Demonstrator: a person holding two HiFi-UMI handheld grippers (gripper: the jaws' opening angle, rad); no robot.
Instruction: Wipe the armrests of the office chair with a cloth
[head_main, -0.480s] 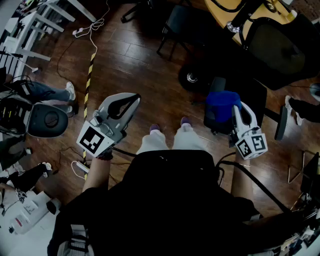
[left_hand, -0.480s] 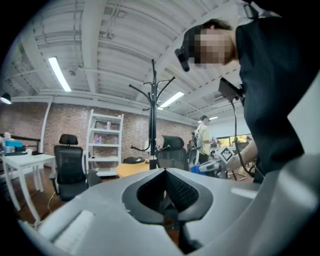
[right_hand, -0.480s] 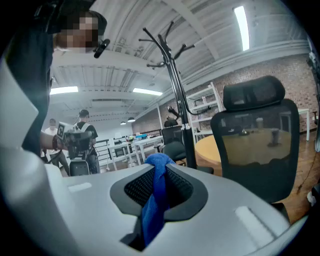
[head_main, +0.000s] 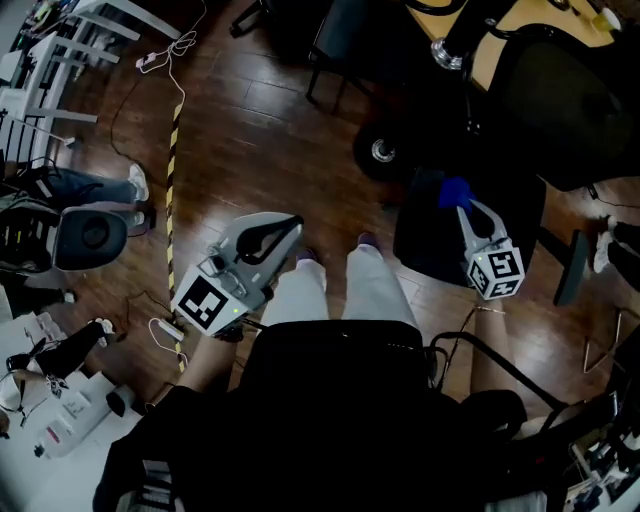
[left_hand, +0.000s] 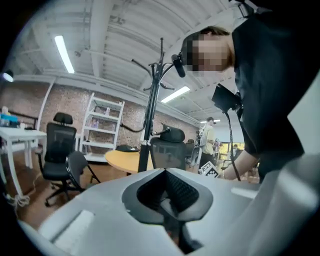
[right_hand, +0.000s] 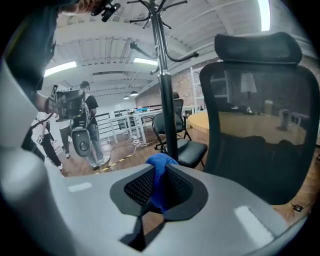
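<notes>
Blue cloth (right_hand: 158, 172) is clamped between the jaws of the right gripper (head_main: 462, 205), just in front of the office chair (right_hand: 257, 130) on the right. The left gripper (left_hand: 167, 197) is closed and empty. The cloth touches no armrest, so the wiping seems not yet begun.

The head view is dim and vignetted, with soft glare on the floor (head_main: 260, 120) and lines bending toward its corners. Both gripper views are brighter under ceiling strip lights (left_hand: 63, 52) (one flares white at the right gripper view's top edge), their corners black. Close to the lens, the left gripper (left_hand: 166, 180) and right gripper (right_hand: 159, 181) look soft; the blue cloth (right_hand: 159, 162) is vivid.
</notes>
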